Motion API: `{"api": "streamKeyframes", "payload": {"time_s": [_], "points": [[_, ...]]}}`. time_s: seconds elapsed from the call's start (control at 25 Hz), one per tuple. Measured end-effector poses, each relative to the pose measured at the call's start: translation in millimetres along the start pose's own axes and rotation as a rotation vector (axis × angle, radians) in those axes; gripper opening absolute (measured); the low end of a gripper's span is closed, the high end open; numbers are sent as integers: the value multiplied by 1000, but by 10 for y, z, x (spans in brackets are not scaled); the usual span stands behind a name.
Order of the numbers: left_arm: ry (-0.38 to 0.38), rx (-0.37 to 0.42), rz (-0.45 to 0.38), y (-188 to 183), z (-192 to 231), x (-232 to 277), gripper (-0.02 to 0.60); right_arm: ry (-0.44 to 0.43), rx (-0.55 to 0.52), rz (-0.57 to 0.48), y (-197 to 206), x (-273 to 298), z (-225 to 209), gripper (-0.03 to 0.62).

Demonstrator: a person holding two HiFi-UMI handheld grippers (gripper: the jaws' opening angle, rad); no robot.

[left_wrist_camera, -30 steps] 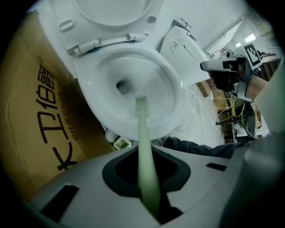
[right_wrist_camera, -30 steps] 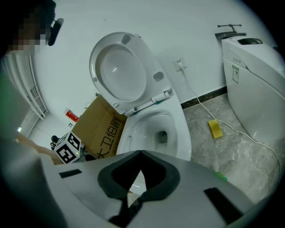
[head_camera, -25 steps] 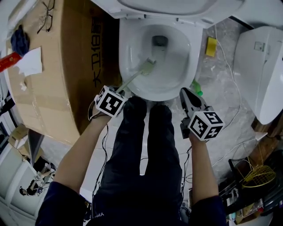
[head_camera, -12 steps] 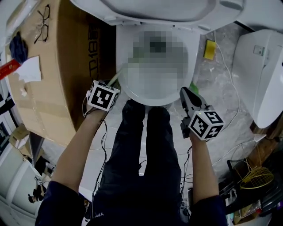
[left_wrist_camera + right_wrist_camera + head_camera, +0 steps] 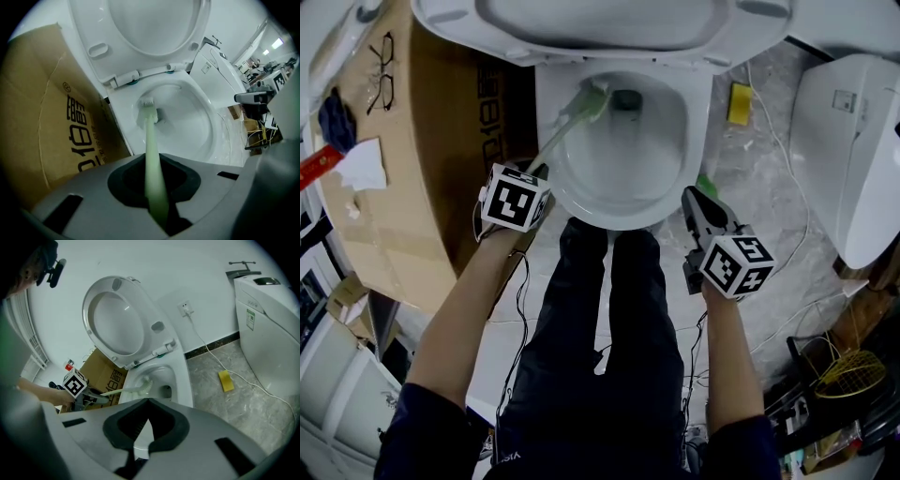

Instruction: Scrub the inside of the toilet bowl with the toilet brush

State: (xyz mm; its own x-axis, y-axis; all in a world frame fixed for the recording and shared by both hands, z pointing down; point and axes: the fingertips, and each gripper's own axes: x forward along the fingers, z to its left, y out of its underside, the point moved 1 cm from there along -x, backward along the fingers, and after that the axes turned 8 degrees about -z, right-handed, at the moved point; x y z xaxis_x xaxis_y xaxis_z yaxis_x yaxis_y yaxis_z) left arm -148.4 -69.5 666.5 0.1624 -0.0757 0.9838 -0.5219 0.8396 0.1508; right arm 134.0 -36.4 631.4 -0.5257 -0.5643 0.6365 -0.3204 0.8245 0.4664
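**DESK:** What do we say the left gripper (image 5: pixel 157 190) is doing?

**FIELD:** We say its jaws are clamped on the pale green handle of the toilet brush (image 5: pixel 149 136). They grip it near the far end, so nearly the whole shaft runs out ahead of them.

**DESK:** And the business end?

**FIELD:** The brush head (image 5: pixel 586 101) is inside the toilet bowl (image 5: pixel 623 214), pressed high against the back left wall. It sits just under the rim and beside the drain opening (image 5: pixel 626 97). The seat (image 5: pixel 609 23) is tipped up behind it.

**DESK:** The other hand?

**FIELD:** The right gripper (image 5: pixel 697 202) hangs just beside the bowl's front right edge, jaws together on nothing. We caption it as idle.

**DESK:** What surrounds them?

**FIELD:** A cardboard box (image 5: pixel 394 187) stands against the bowl's left side, with spectacles (image 5: pixel 382 75) lying on top. A yellow sponge (image 5: pixel 739 101) lies on the stone floor (image 5: pixel 769 206) to the right.

**DESK:** What worries us?

**FIELD:** Leverage, in our judgement. A thin, smooth handle held so far from the bristles could twist or slide in the jaws once we press hard, and the scrubbing would go slack. With the head so near the rim, a stroke carried too high could ride over the edge and flick water onto the cardboard. The left gripper also sits close to the rim, so a deep push could knock it against the porcelain.
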Motion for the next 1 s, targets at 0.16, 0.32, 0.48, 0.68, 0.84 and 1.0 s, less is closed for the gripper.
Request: {"api": "streamKeyframes", "payload": {"time_s": [0.16,0.32,0.48,0.68,0.84,1.0], "points": [[12,16,-24,-152,-91,24,66,9,8,-10,-18,-52,-37,5],[25,44,-44,-277,-200,65,66,23,20,-24,-29,-131,-92,5],[40,71,-53,-377,-328,90,66,39,30,-39,-36,-204,-151,5],[69,90,-70,-487,-522,144,66,54,46,-55,-2,-291,-192,5],[102,99,-85,-525,-695,169,67,66,53,-61,42,-362,-210,5],[137,120,-81,-484,-865,152,66,76,55,-69,66,-420,-212,5]]}}
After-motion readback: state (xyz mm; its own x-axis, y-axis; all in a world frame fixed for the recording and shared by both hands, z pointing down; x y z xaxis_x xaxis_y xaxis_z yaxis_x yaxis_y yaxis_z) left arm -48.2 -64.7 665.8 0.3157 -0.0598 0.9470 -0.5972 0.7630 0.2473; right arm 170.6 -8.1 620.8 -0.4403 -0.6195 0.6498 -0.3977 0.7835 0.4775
